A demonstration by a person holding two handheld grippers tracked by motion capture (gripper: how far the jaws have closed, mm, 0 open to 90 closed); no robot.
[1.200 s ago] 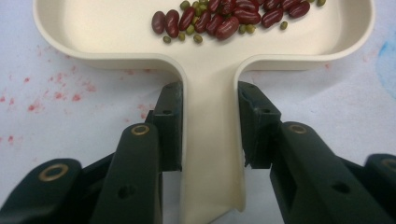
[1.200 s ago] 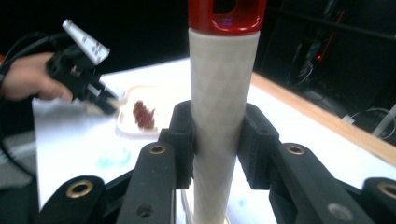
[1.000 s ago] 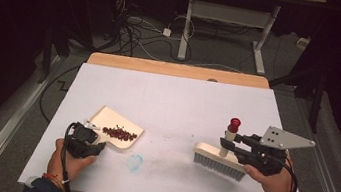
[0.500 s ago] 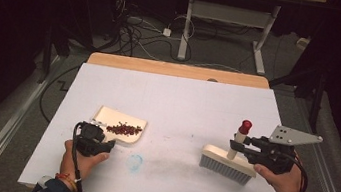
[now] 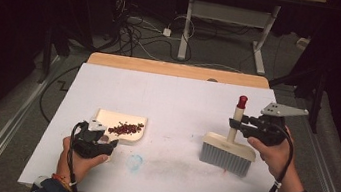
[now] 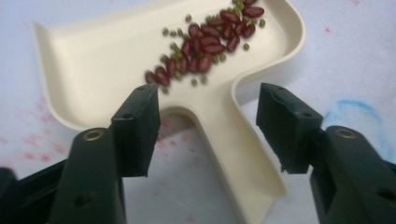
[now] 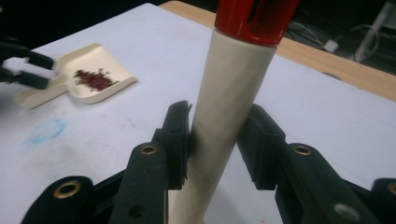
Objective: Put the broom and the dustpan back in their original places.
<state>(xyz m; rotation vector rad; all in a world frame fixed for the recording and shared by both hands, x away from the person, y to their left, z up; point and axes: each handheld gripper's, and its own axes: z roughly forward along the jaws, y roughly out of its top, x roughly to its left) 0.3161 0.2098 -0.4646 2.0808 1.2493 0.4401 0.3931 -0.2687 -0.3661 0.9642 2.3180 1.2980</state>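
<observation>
Judging by the red beans [image 6: 205, 39] heaped in the cream dustpan [image 5: 121, 124] at the near left of the white tabletop [image 5: 177, 102], the sweeping looks mostly done. Left tool [image 6: 208, 123] is spread, straddling the dustpan handle without pinching it. Right tool [image 7: 217, 140] is pinching the hand brush [image 5: 227, 153] by its upright handle, bristles on the tabletop, well apart from the pan. Emptying the beans seems left.
</observation>
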